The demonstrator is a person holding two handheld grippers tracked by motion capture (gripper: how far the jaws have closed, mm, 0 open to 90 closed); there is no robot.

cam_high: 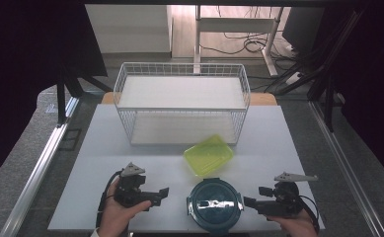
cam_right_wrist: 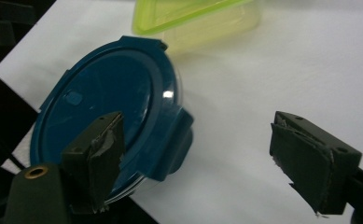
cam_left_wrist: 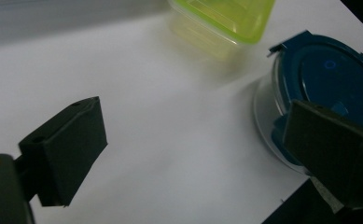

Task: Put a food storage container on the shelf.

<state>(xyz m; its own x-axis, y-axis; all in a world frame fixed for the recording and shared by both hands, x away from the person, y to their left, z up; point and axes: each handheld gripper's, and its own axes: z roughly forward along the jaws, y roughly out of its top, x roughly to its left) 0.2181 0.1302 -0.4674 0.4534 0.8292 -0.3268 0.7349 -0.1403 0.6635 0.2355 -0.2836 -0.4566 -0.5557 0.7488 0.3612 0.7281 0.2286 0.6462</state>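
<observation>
Near the front edge of the table [cam_high: 130, 148], between the two hand-held grippers: a round container with a dark blue clip lid [cam_high: 214, 205], upright, lid on, glare streaked across its top. Just behind that round container, slightly to its right: a yellow-green rectangular container [cam_high: 209, 155], close by but whether touching could not be told. Farther behind the round container, toward the back of the table: a white wire basket [cam_high: 182, 102] with two levels, well apart from the blue lid.

Left of the round container: the left hand-held gripper [cam_high: 163, 193], gripped in the person's left hand [cam_high: 116, 213], pointed level toward the lid, near it but apart. Jaws spread wide with nothing between them but bare table, as seen in the left gripper view, where the blue-lidded container [cam_left_wrist: 328, 88] sat just behind the far pad.

Right of the round container: the right hand-held gripper [cam_high: 251, 198], gripped in the person's right hand [cam_high: 298, 225], tips just beside the lid's rim. Jaws likewise spread wide, clamped on nothing; in the right gripper view, one pad [cam_right_wrist: 97, 154] over the lid's edge [cam_right_wrist: 109, 102], the other above white table, the yellow-green container [cam_right_wrist: 193, 18] beyond the lid.
</observation>
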